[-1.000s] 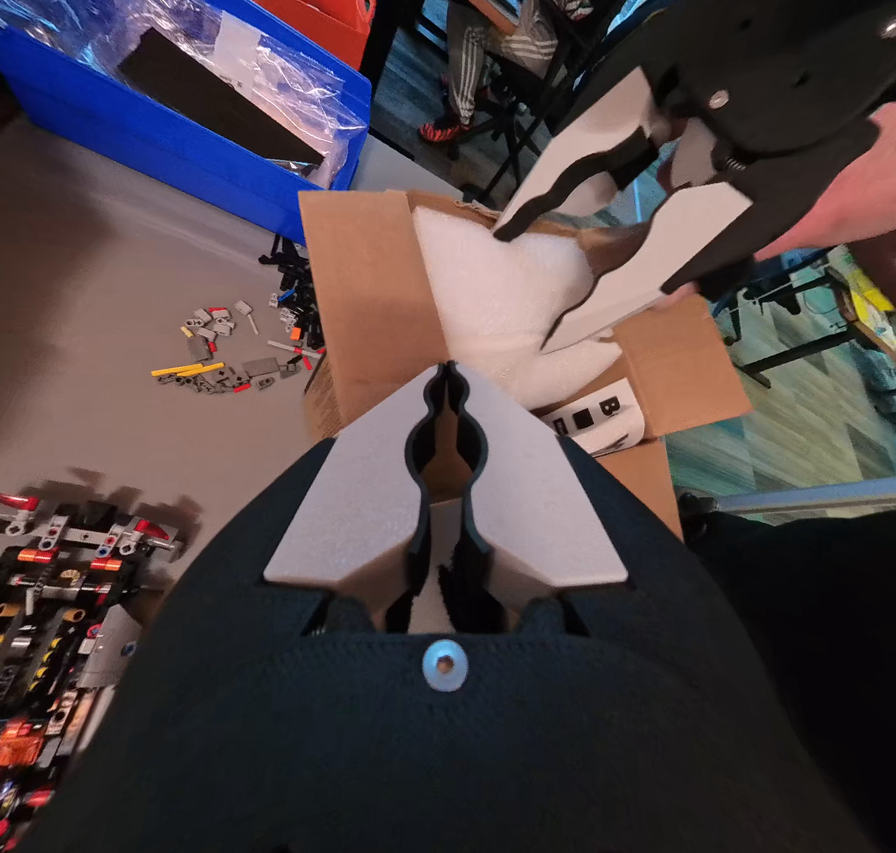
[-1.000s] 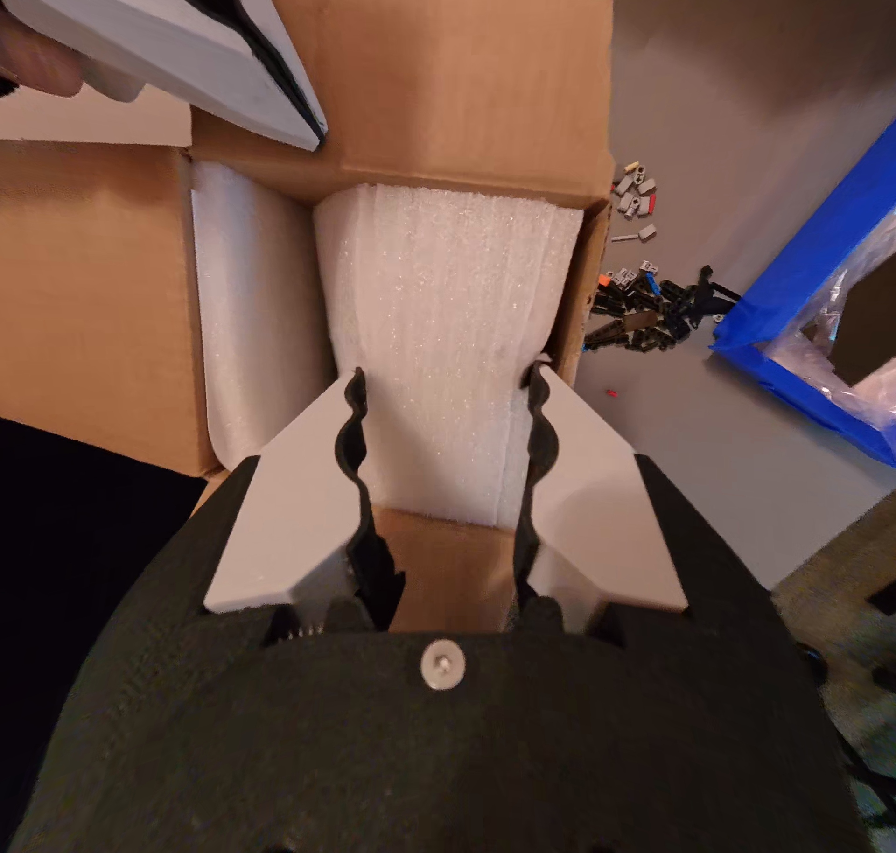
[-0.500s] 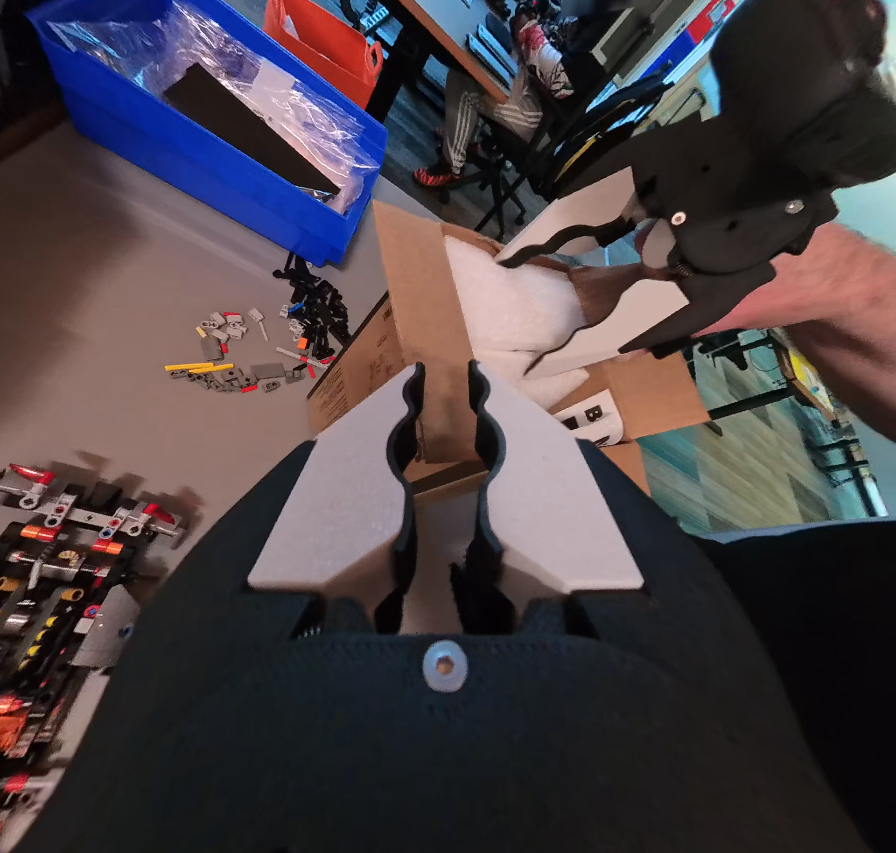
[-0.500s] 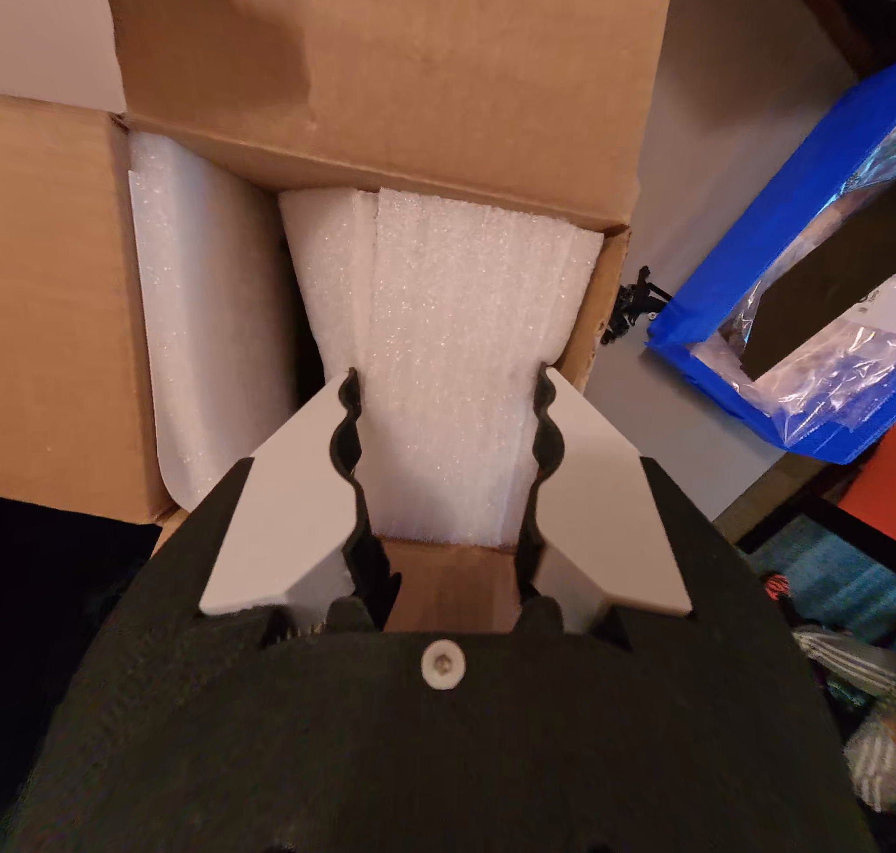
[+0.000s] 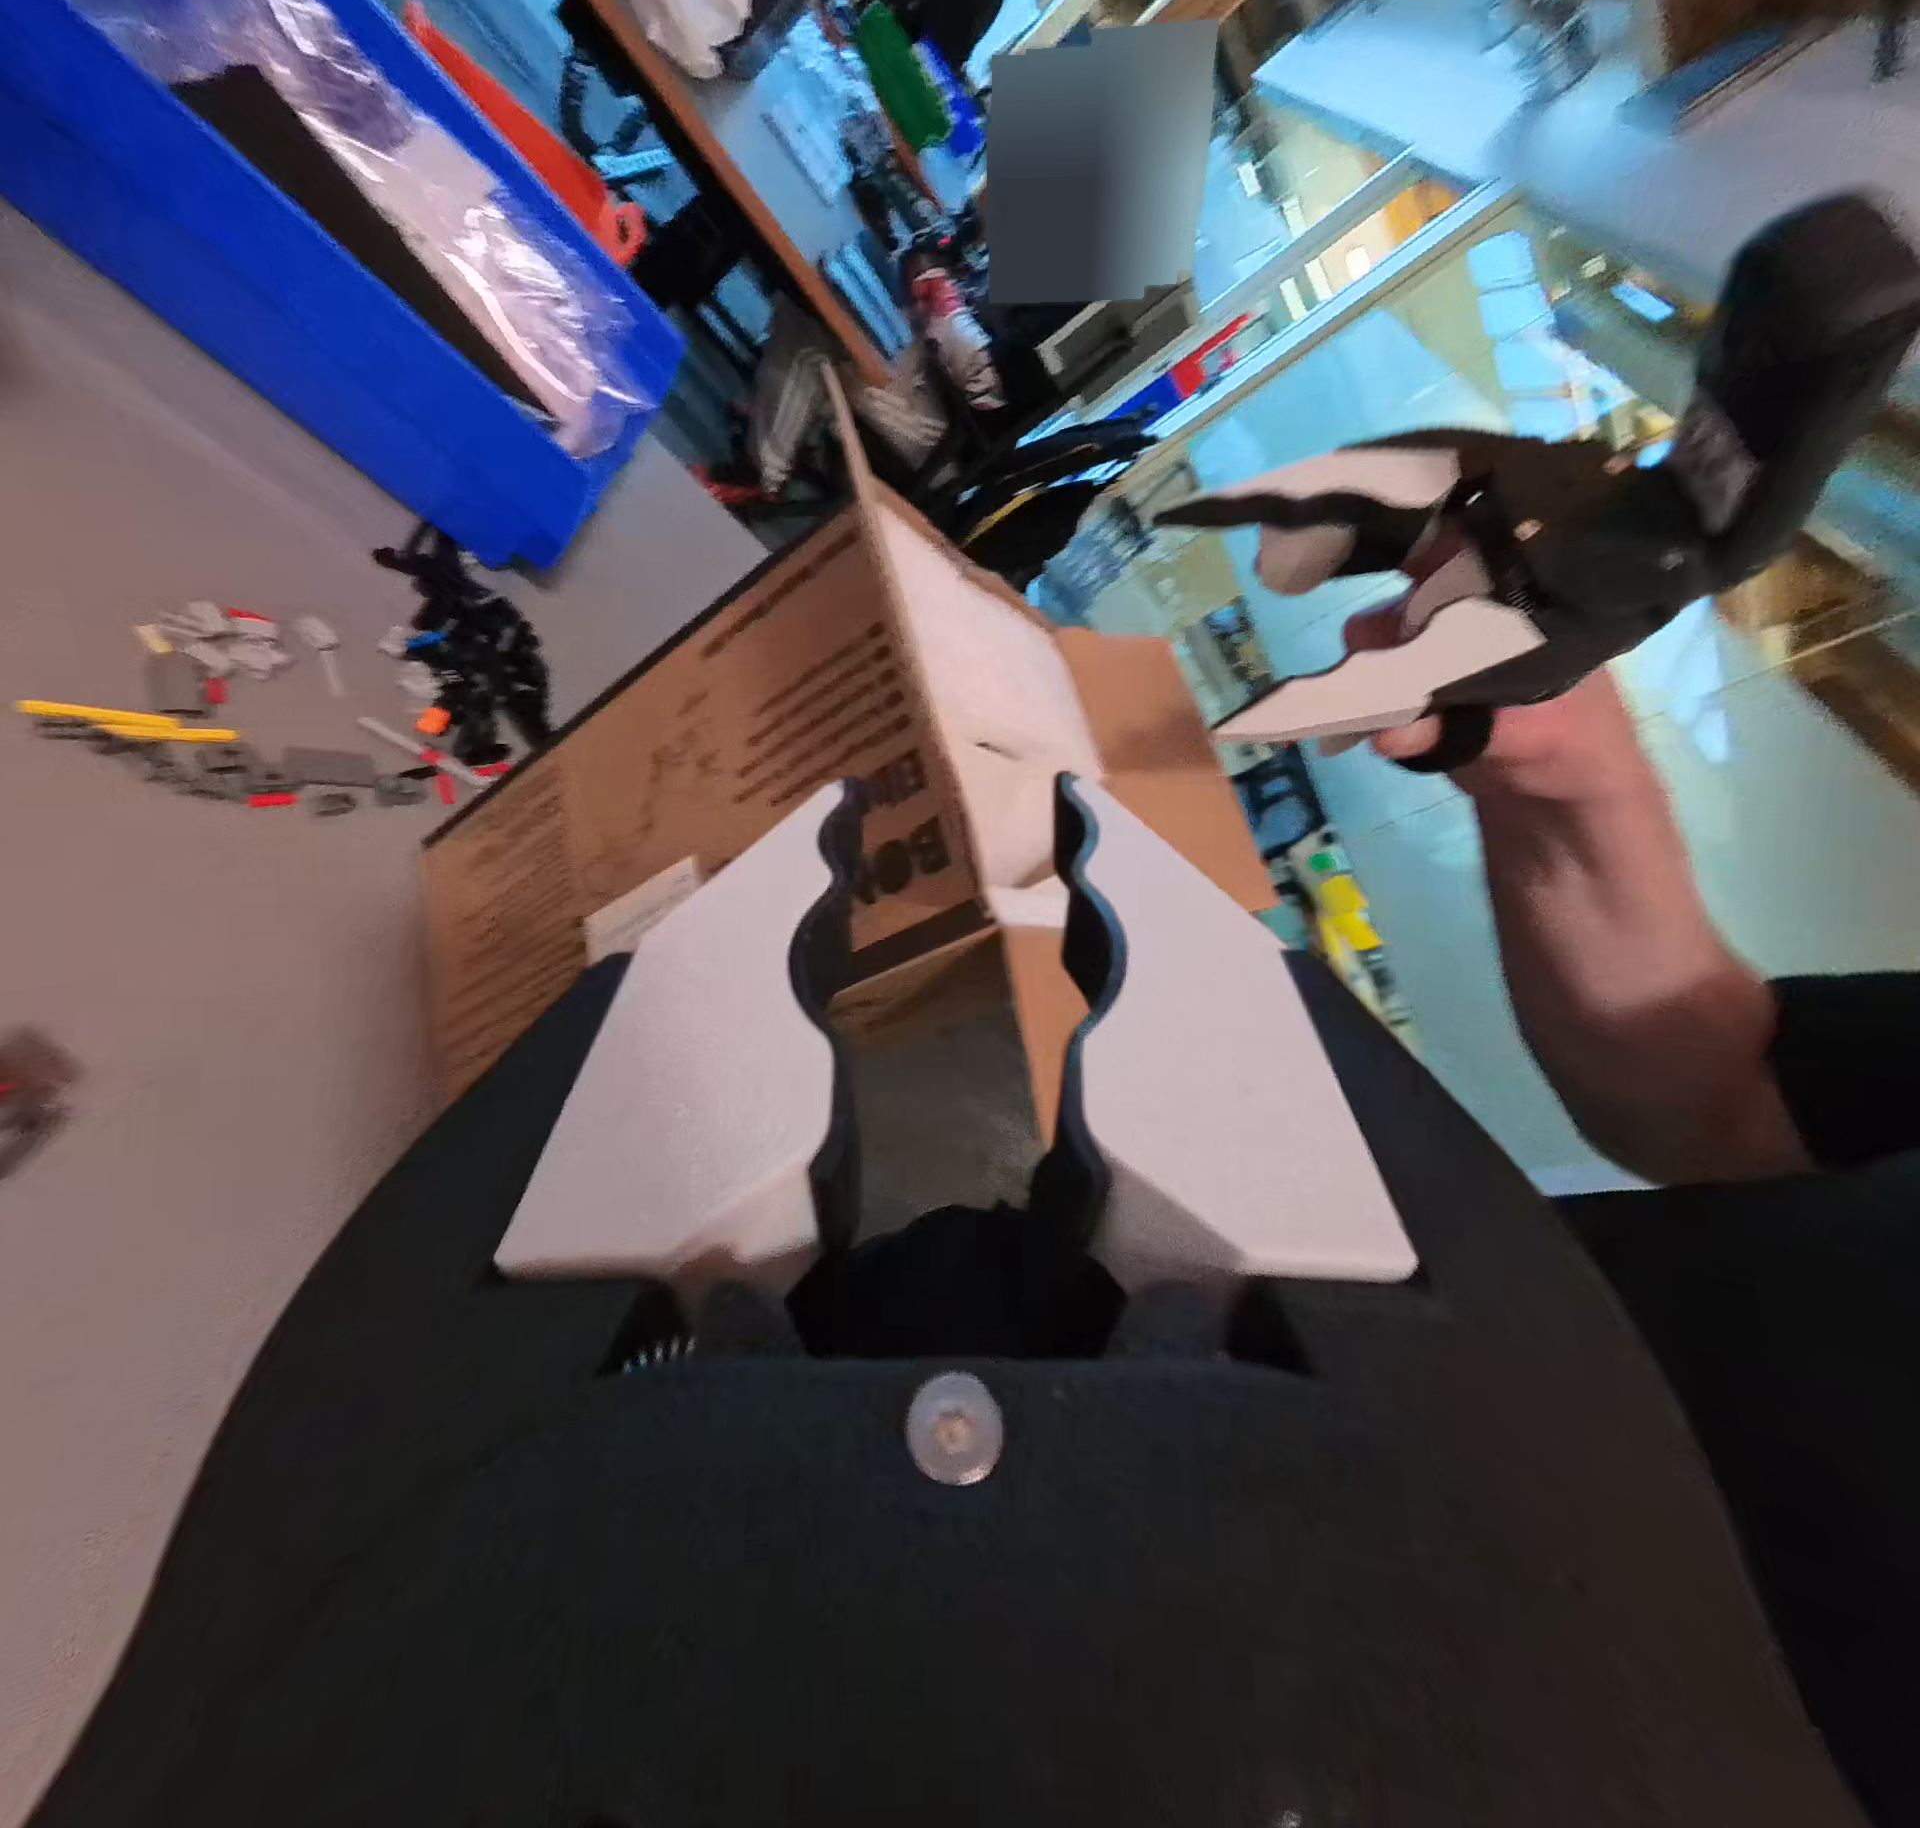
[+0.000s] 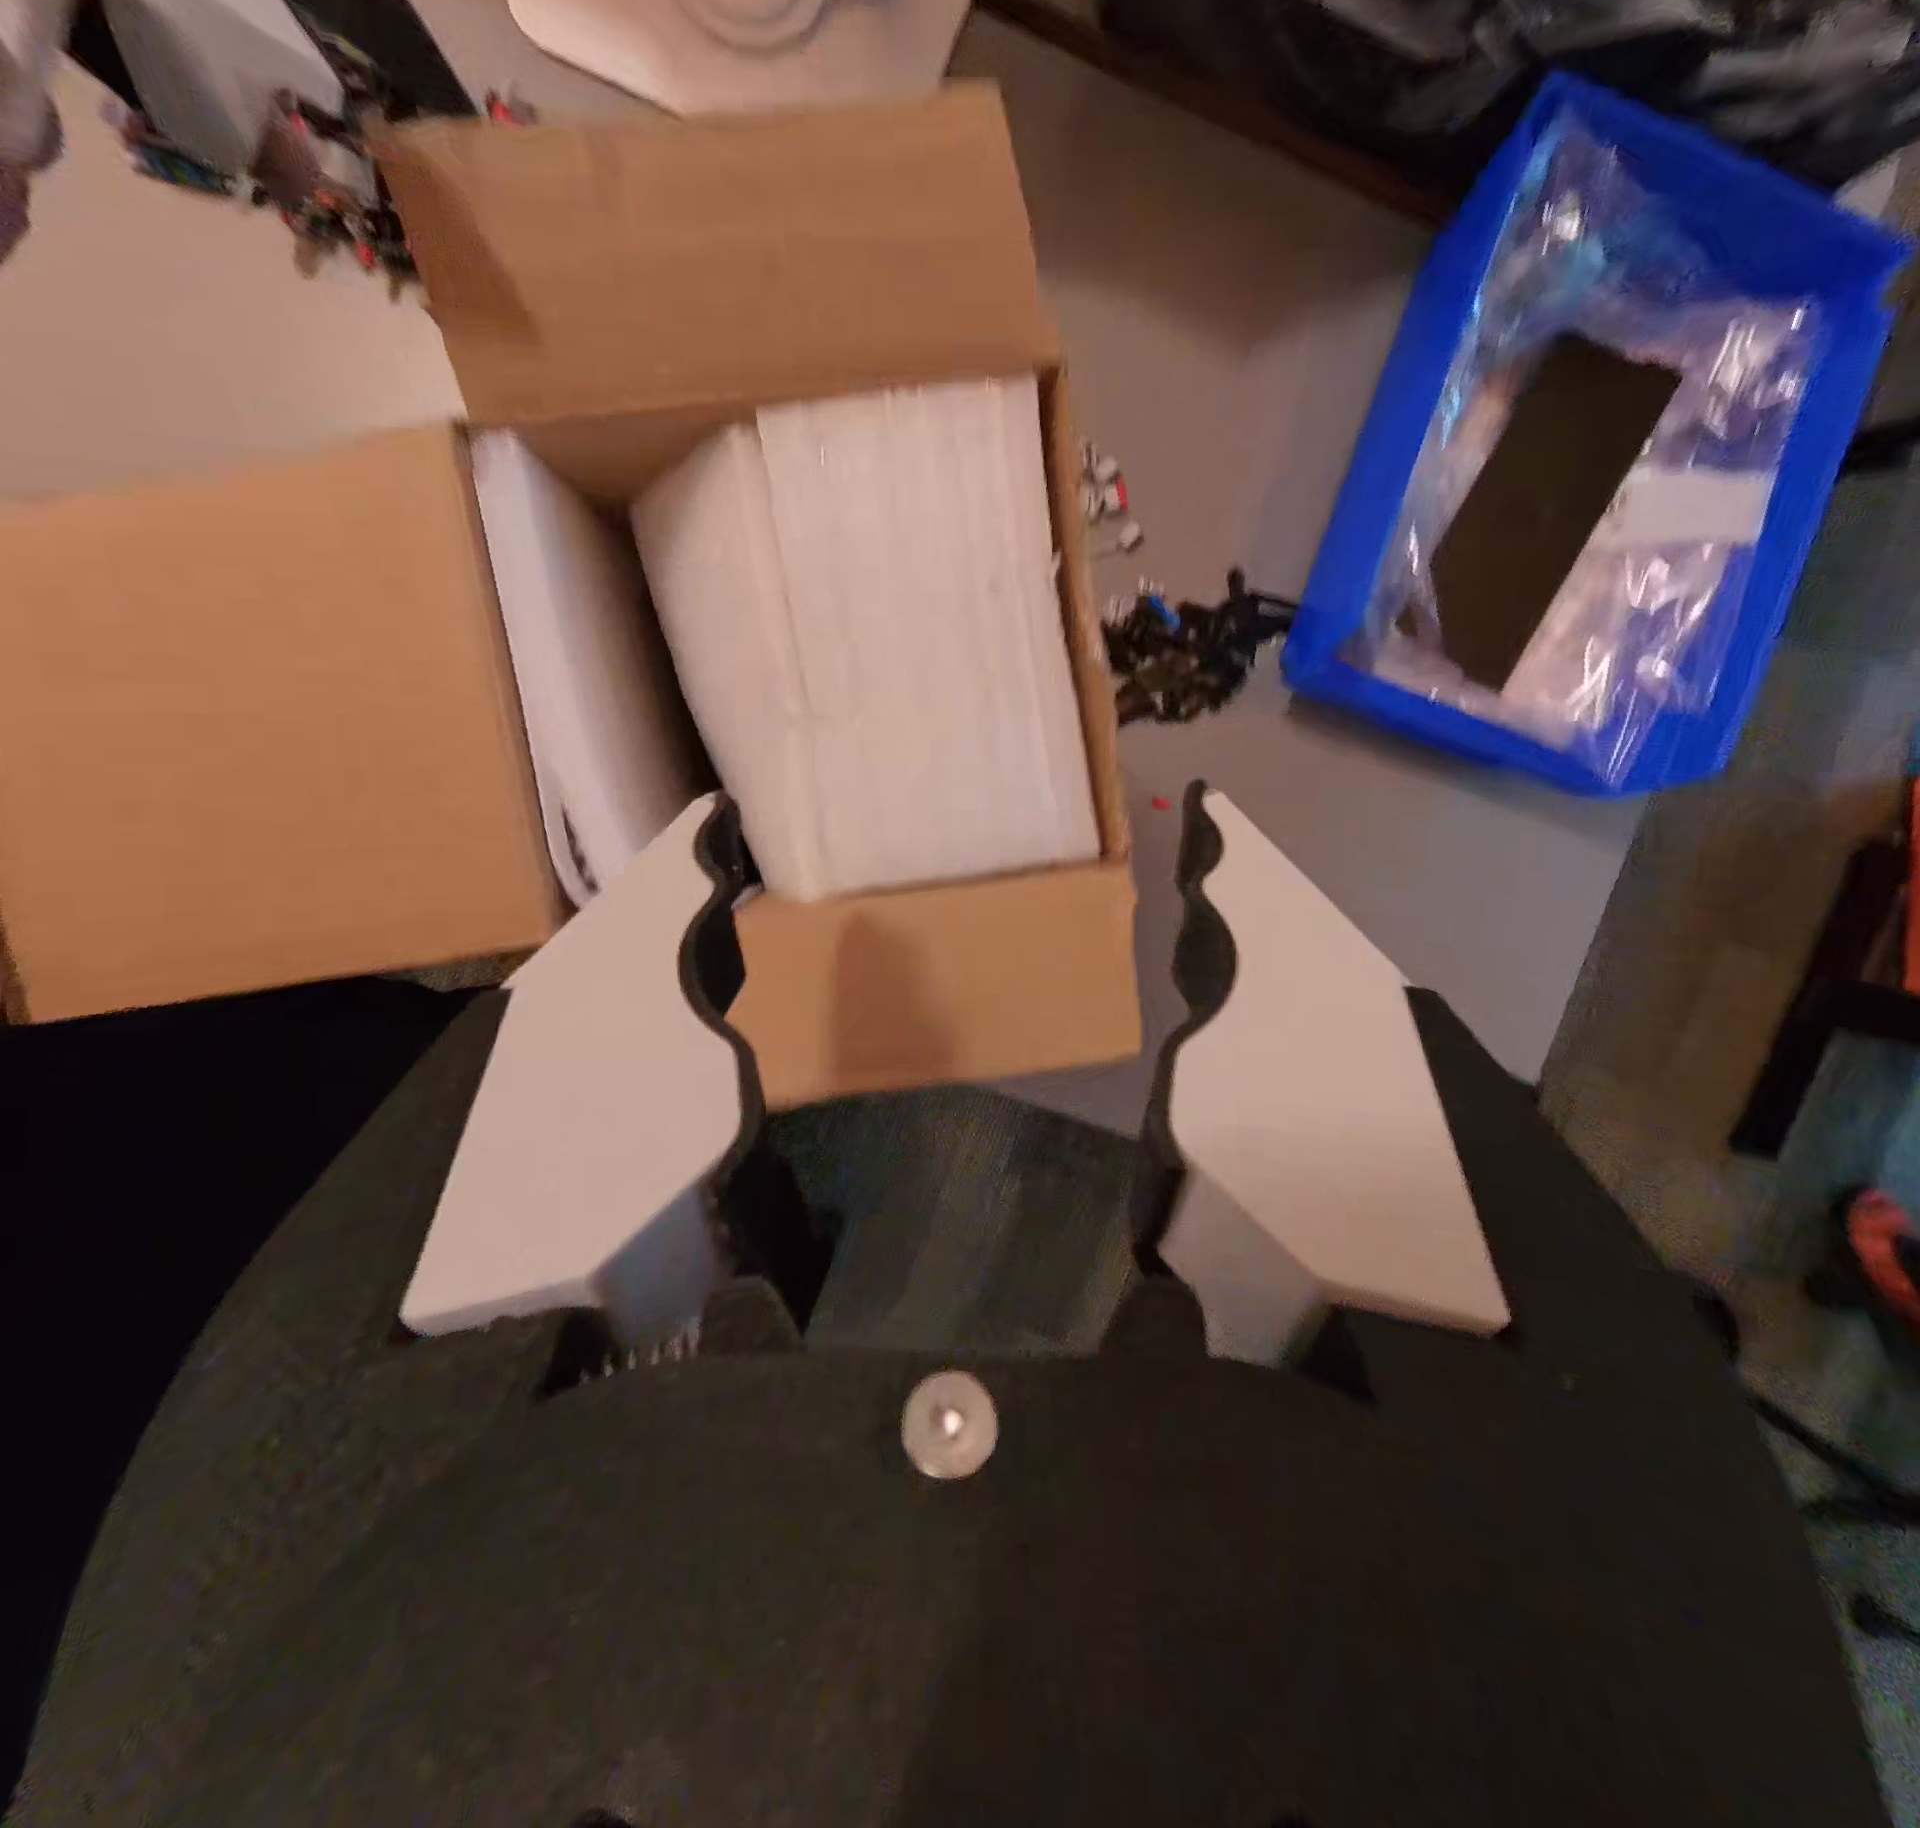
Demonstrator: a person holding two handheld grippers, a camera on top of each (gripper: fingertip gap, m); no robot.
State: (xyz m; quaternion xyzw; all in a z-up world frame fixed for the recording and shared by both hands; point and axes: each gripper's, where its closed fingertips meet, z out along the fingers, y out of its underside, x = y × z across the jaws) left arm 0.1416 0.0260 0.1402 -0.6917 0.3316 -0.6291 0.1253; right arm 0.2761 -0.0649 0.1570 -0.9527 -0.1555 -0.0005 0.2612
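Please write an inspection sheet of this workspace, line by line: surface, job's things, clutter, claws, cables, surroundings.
Surface: grey table, mostly bare.
Job's things: cardboard box, flaps open, white foam blocks inside.
Clutter: small building-brick parts loose beside the box; blue bin holding a black item in clear plastic.
Claws: left claw open and empty, a box flap edge between its fingers, contact unclear; right claw open and empty, above the near edge of the box.
Cables: nothing seen.
Surroundings: orange bin, desks and shelves behind, blurred; carpet floor.
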